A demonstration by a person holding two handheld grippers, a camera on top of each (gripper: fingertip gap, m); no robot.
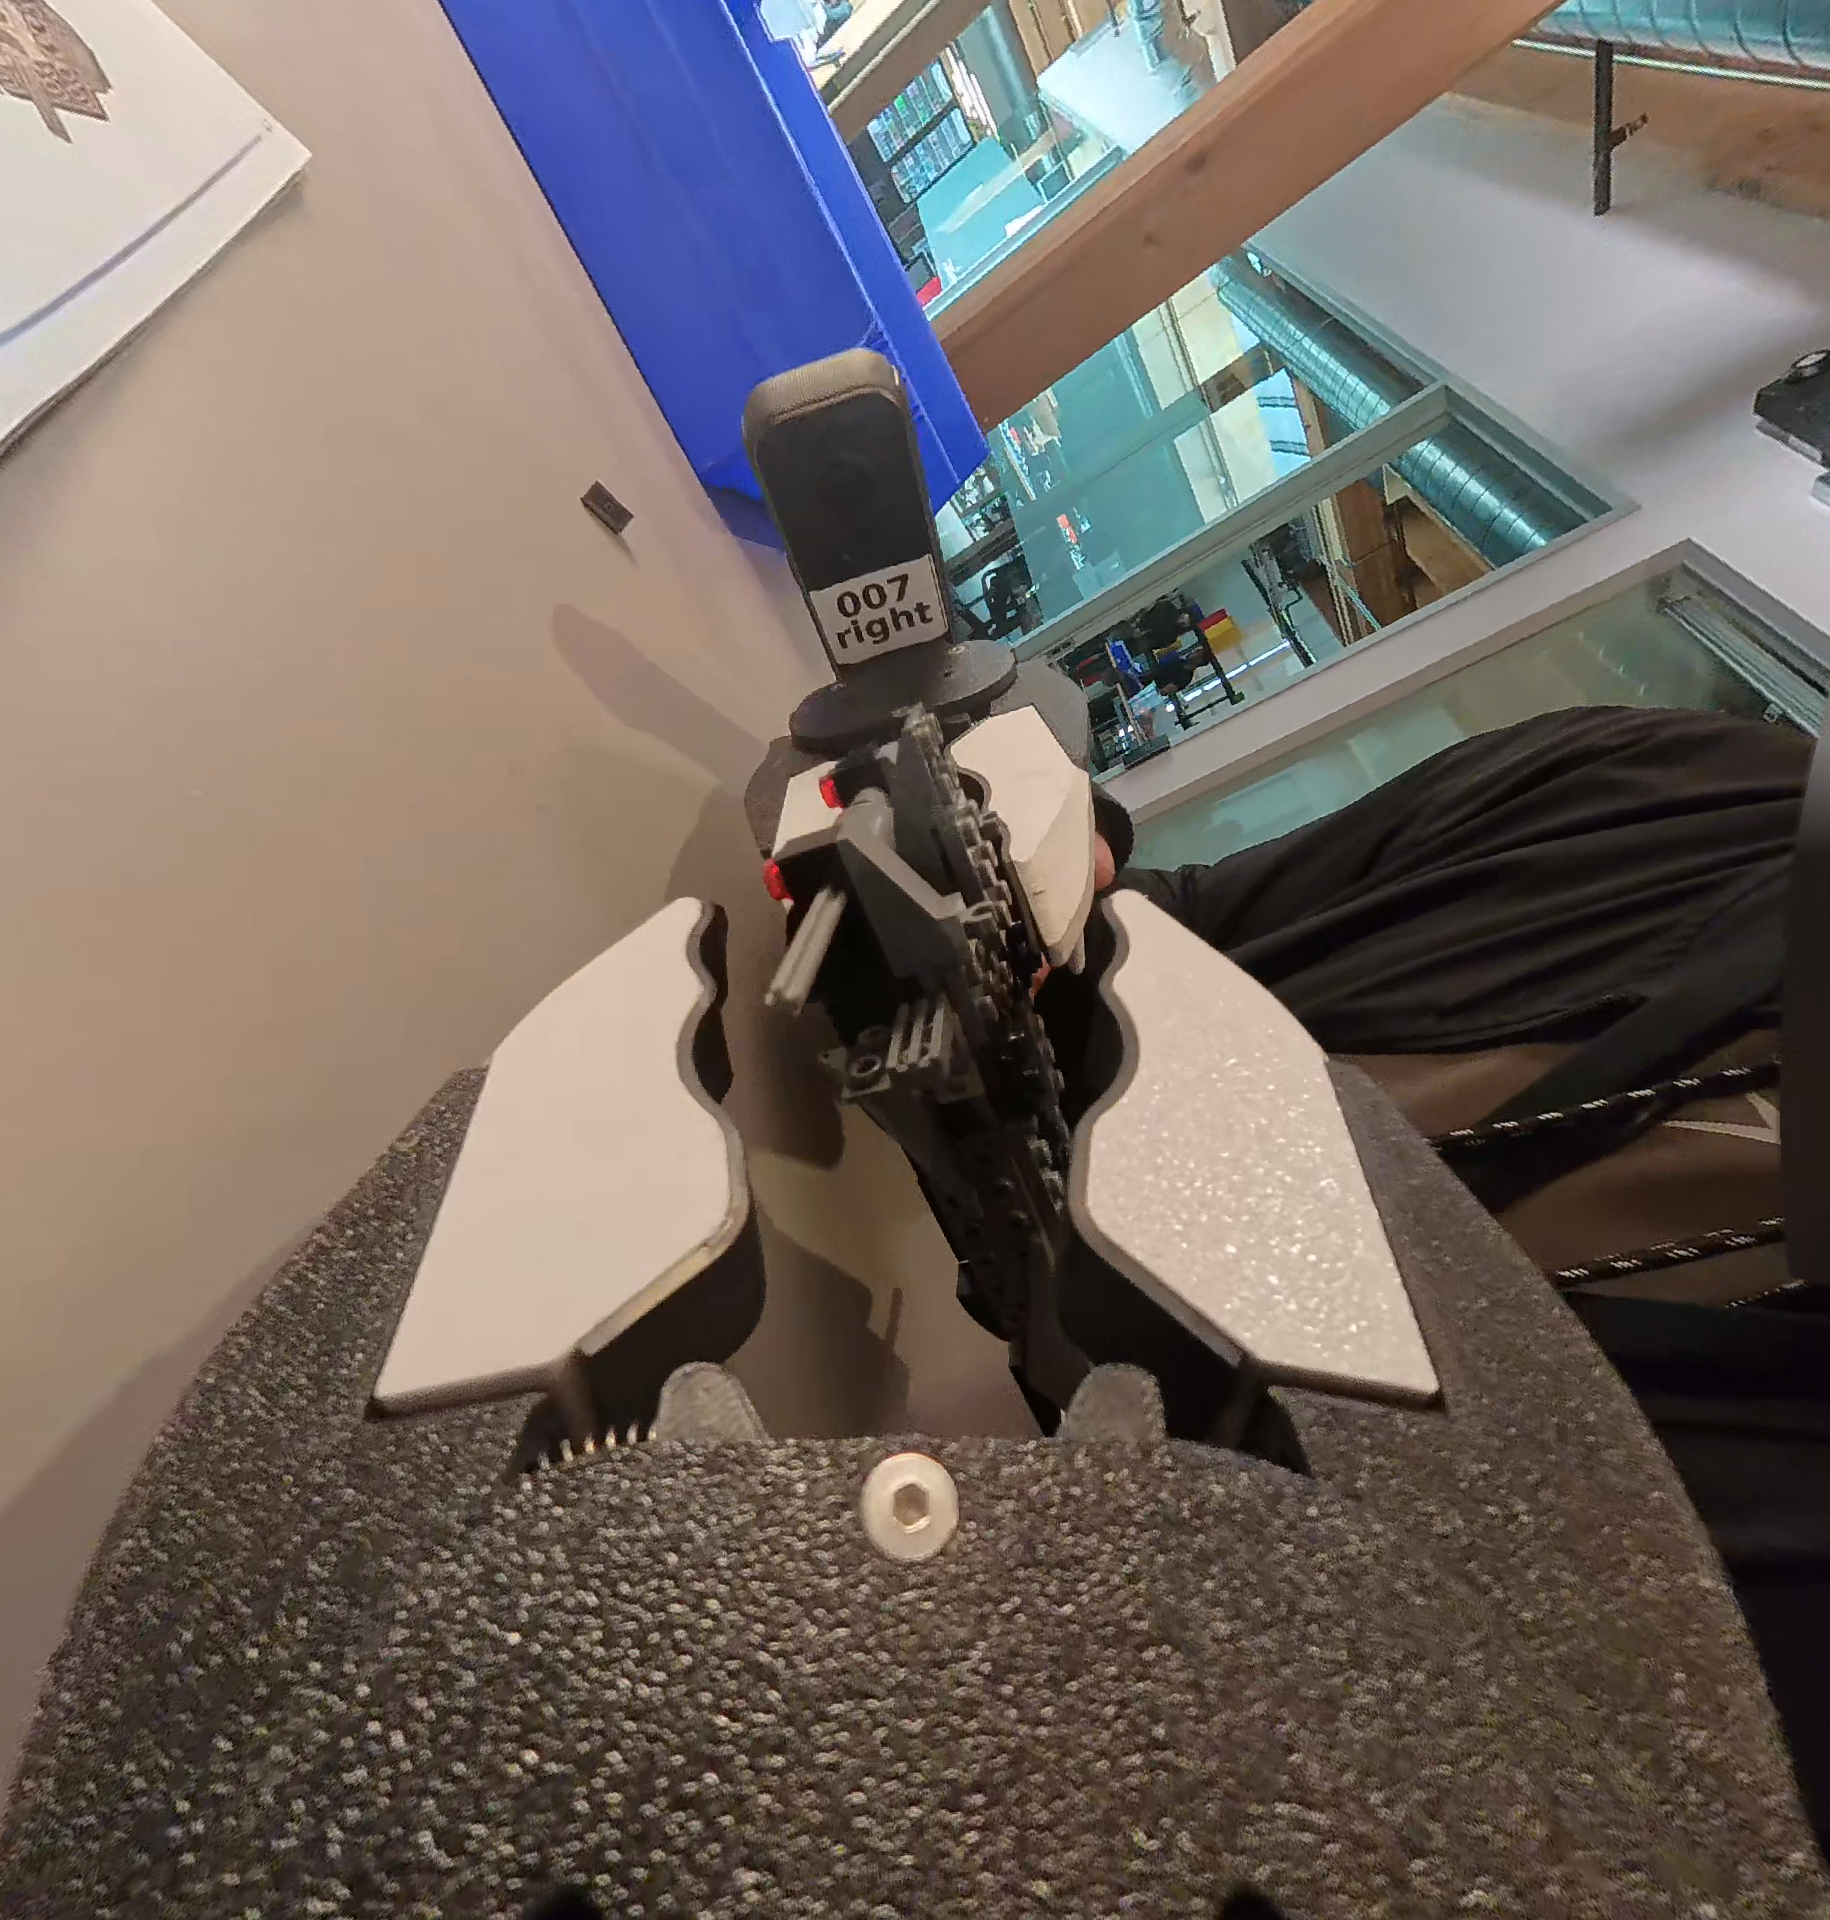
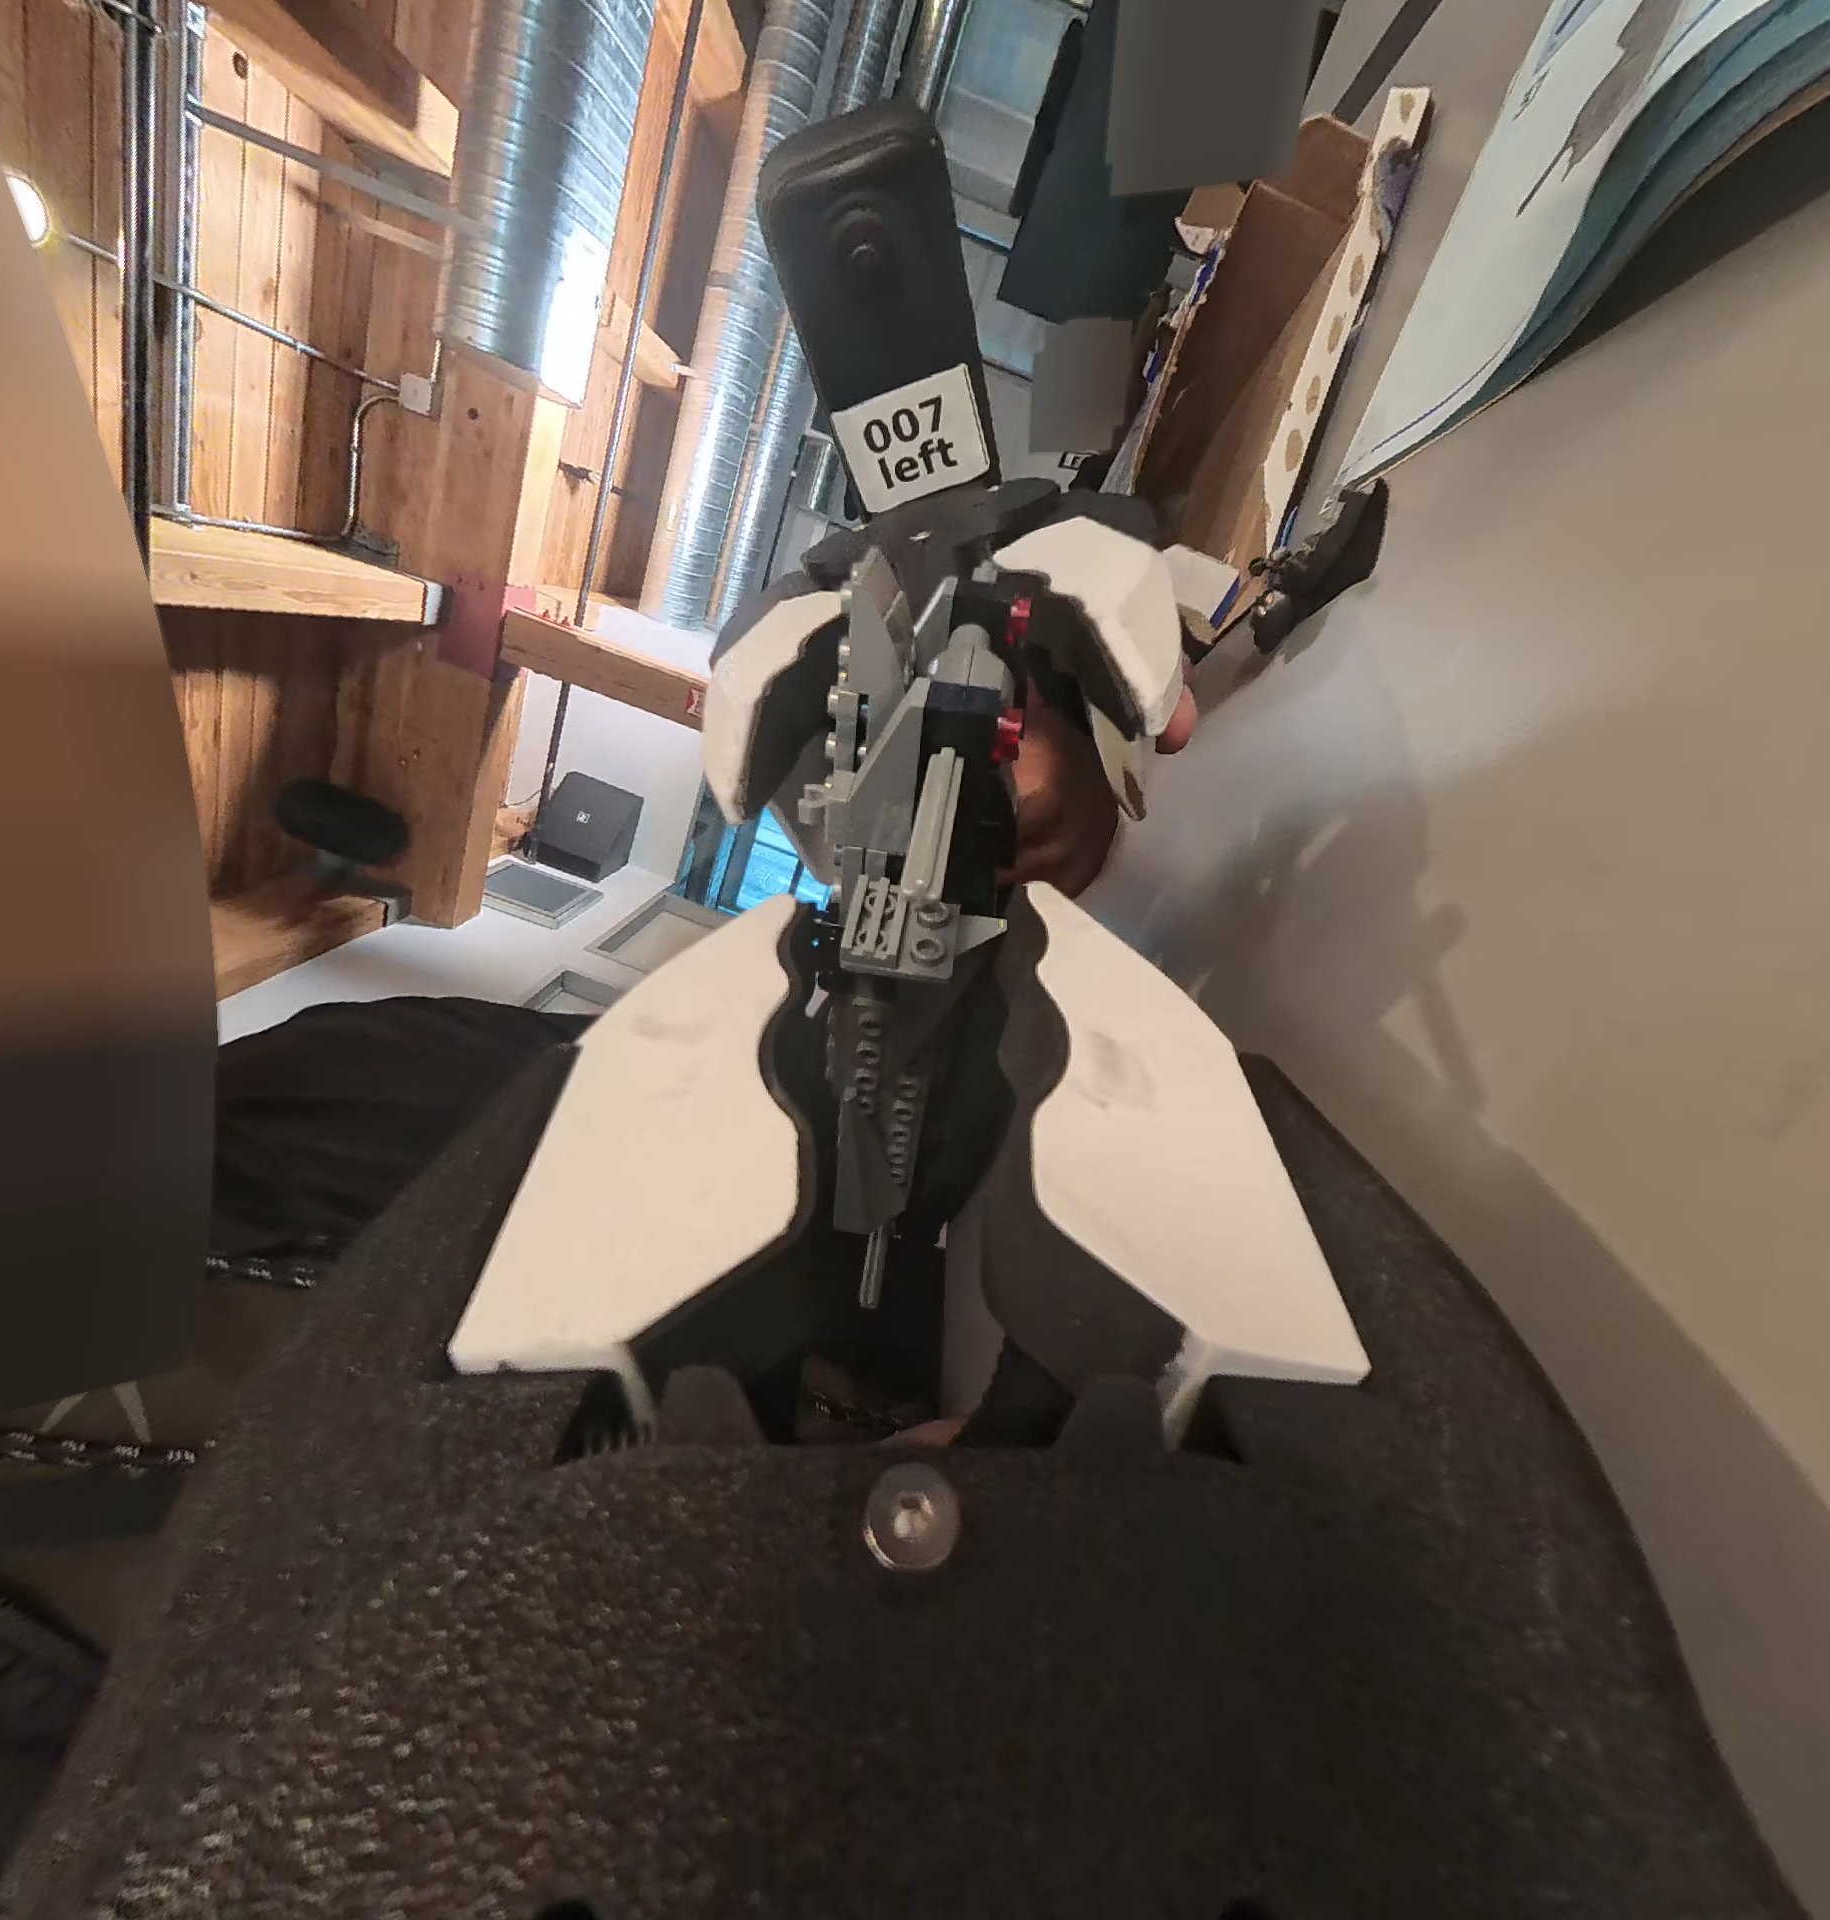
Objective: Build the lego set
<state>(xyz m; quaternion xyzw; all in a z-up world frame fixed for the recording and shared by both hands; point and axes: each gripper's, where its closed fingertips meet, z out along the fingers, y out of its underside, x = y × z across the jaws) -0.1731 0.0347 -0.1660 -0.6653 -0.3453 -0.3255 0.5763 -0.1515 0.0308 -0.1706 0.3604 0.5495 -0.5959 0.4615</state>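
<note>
Right hand-held gripper (image 2: 906, 997) clamping grey-black brick model (image 2: 895, 935); left hand-held gripper (image 1: 911, 997) spreading wider around model, pads seemingly not pressing; blue bin (image 1: 703, 208) behind model.

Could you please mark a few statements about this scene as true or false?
1. A grey and black toy brick model sits between the left gripper and the right gripper, which face each other. True.
2. The model carries small red studs. True.
3. The plastic bin behind is green. False: the plastic bin is blue.
4. The left gripper's fingers are closed tight. False: its fingers stand wide apart around the model.
</note>
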